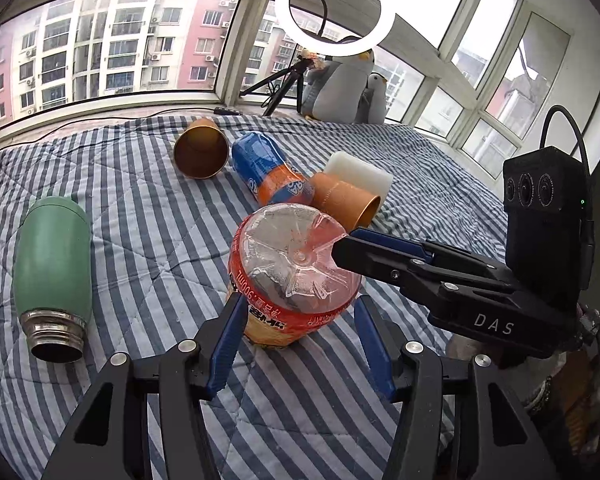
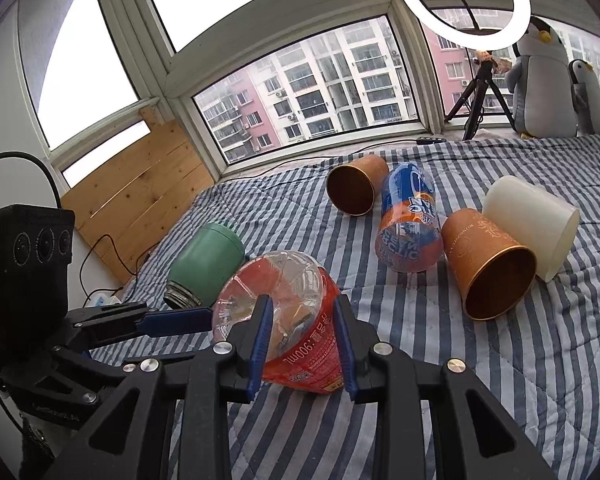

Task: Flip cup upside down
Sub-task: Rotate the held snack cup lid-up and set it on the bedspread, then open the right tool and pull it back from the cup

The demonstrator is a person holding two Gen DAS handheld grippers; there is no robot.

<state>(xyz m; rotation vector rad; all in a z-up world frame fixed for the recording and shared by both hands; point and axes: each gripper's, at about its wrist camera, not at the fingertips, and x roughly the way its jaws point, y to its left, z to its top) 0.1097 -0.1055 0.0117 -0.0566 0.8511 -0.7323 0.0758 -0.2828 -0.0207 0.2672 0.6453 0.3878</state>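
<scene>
Now both grippers are at the clear plastic cup with the red and orange label [image 1: 294,280], which stands bottom-up on the striped blue and white quilt [image 1: 140,240].

The right gripper [image 2: 302,336] has its blue jaws closed on the sides of this cup, near its ribbed base, while the left gripper [image 1: 300,340] is spread wide around the lower part and seems not to touch it, though the contact on its far side is hidden. I judge the cup to be light, thin and easy to dent, also a little slippery, so a gentle hold on the labelled wall is better than on the smooth dome. A green metal flask [image 1: 52,272] lies well apart to the side.
</scene>
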